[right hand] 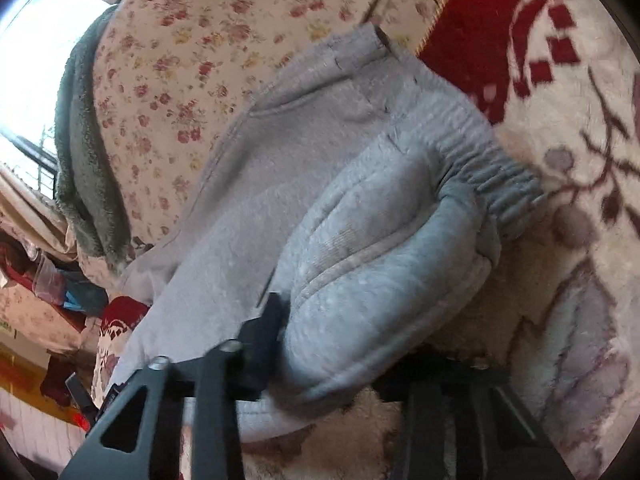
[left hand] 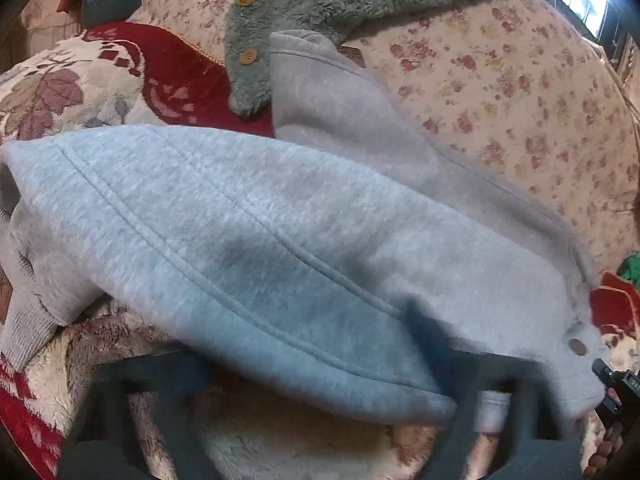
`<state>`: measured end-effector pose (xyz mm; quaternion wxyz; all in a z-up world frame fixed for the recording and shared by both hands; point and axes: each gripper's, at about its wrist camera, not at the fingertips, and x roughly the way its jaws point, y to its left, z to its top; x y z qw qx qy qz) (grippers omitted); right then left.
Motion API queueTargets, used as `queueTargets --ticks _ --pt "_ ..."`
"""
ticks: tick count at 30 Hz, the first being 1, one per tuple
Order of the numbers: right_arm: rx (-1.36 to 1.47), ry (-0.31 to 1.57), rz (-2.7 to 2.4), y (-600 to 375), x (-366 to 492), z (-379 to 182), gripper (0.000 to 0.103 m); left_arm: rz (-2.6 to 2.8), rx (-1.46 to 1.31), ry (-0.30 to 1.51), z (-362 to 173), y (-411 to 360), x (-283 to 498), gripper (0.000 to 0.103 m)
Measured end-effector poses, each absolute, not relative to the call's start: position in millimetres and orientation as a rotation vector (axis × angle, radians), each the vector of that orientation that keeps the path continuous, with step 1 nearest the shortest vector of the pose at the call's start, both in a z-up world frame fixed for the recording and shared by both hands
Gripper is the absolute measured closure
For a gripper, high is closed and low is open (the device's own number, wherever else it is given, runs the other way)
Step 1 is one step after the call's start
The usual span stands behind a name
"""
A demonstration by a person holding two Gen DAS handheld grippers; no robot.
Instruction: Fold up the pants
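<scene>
The grey fleece pants (left hand: pixel 280 232) lie bunched across a bed, one leg stretched toward the back. In the left wrist view my left gripper (left hand: pixel 316 392) sits at the near edge of the pants, its dark fingers (left hand: pixel 432 344) closed on a fold of the fabric. In the right wrist view the pants (right hand: pixel 360 240) show the ribbed waistband (right hand: pixel 480 168) at right. My right gripper (right hand: pixel 332 356) holds a thick fold of the pants, with the left finger (right hand: pixel 264 328) pressed into the cloth and the other finger hidden under it.
A red and cream patterned blanket (left hand: pixel 132 80) covers the bed. A floral quilt (left hand: pixel 500 92) is heaped at the back with a green fleece jacket (left hand: pixel 320 4) on it. A bright window (right hand: pixel 36 52) is at the left of the right wrist view.
</scene>
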<state>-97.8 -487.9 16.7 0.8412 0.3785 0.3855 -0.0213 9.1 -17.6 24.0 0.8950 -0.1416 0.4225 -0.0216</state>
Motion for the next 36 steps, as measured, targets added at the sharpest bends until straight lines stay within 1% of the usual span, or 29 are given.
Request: queueTargets --ticks 1,2,3,6,10,16,26,30,33,34,35,36 --pt "0.781 0.803 -0.041 -488 -101 23 0.079 -0.036 -0.289 0.885 25 -16 10 0.082" --pt "0.767 0.789 -0.041 -488 -103 29 0.084 -0.043 -0.305 0.885 26 -13 10 0.091" --pt "0.746 0.775 -0.036 -488 -106 36 0.086 -0.070 -0.339 0.895 26 -8 10 0.092" --pt "0.699 0.778 -0.030 -484 -108 45 0.087 -0.098 -0.390 0.894 30 -2 7 0.094" --pt "0.697 0.770 -0.025 -484 -116 52 0.089 -0.137 -0.348 0.862 46 -9 -10 0.094" --pt "0.660 0.741 0.003 -484 -143 78 0.090 -0.213 -0.301 0.843 65 -18 -41 0.094" --pt "0.642 0.749 -0.013 -500 -213 97 0.091 -0.312 -0.260 0.883 59 -32 -100 0.094" --pt "0.660 0.770 -0.043 -511 -236 91 0.091 -0.335 -0.210 0.889 53 -42 -120 0.094" --pt "0.686 0.833 -0.061 -515 -237 68 0.091 -0.327 -0.199 0.908 43 -44 -119 0.094" --pt "0.694 0.842 -0.072 -516 -238 63 0.090 -0.321 -0.199 0.914 40 -43 -118 0.094" --pt "0.709 0.848 -0.087 -518 -238 57 0.086 -0.311 -0.201 0.917 38 -41 -117 0.093" --pt "0.732 0.853 -0.100 -522 -238 52 0.086 -0.305 -0.203 0.920 37 -39 -117 0.092"
